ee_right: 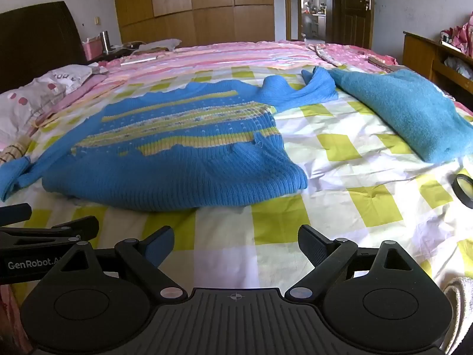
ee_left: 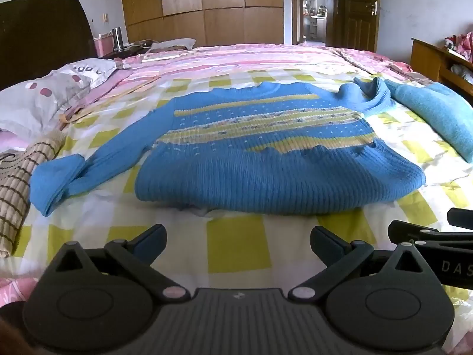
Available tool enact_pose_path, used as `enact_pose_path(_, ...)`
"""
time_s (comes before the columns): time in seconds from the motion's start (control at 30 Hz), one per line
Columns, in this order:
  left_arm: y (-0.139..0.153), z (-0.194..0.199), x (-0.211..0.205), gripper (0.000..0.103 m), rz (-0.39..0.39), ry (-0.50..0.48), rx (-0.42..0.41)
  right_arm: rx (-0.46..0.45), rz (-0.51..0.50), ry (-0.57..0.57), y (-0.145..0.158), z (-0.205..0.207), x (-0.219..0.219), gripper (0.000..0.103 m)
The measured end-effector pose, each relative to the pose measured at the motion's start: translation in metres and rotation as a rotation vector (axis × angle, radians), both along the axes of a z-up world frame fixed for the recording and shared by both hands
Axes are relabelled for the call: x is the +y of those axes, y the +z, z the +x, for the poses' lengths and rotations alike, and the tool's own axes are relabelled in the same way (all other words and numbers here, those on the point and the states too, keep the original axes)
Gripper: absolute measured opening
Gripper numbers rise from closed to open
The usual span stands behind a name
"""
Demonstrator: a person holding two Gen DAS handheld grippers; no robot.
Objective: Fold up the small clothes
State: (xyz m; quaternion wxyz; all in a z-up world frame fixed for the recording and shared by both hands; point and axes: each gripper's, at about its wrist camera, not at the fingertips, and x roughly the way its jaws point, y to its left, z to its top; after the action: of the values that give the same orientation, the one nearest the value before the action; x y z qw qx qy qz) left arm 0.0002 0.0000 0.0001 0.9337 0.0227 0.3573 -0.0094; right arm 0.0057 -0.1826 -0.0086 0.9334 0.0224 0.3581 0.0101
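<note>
Sweater position: the blue sweater (ee_left: 224, 148) lies flat on the bed (ee_left: 236, 245), dead ahead at 12 o'clock of both tools, its ribbed hem nearest them and its collar farthest.
Long axis: hem to collar runs from 6 to 12 o'clock; the sleeves spread across, one cuff (ee_left: 54, 183) out at 9 o'clock, the other sleeve (ee_right: 298, 91) bunched up near 1 o'clock by the shoulder.
Left tool: the left tool (ee_left: 238, 241) hovers just short of the hem, fingers apart, nothing between them.
Right tool: the right tool (ee_right: 236, 244) sits beside it, fingers likewise spread and empty.
Nearer tool: judged from the views, the left tool is closer to the 9 o'clock cuff and the right tool to the 1 o'clock sleeve; the hem is about equally near to both.
Coming move: likely a sleeve brought in over the body, so the grasp turns on the cross-wise sleeve line, not the body axis.
Other garment: a folded teal knit (ee_right: 414, 118) lies at 2 o'clock, apart from the sweater body, close to the bunched sleeve.
Loose item: a black ring (ee_right: 464, 189) rests on the sheet at 3 o'clock.
Writing: "GenRobot.A…" reads on the left tool's side in the right view; "DAS" reads on the right tool's side in the left view, both cut off.
Pillow print: a pillow (ee_left: 44, 94) at 10 o'clock carries lettering too distorted to read.
</note>
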Motion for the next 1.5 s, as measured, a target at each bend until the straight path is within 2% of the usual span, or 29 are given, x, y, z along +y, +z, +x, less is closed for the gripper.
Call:
enact_pose_path(0.27,0.002,-0.006,-0.004,0.103,0.001,-0.004,-0.024,-0.001,-0.003,0.000,0.000,0.000,0.001,0.092)
enact_pose_path(0.33,-0.002,-0.003,0.001,0.103,-0.009,0.000,0.001,-0.002,-0.004,0.000,0.000,0.000,0.001,0.092)
enact_pose_path(1.5,-0.004,0.002,0.010,0.103,-0.057,0.028,0.018,-0.007,-0.010,0.007,0.005,0.005,0.009,0.092)
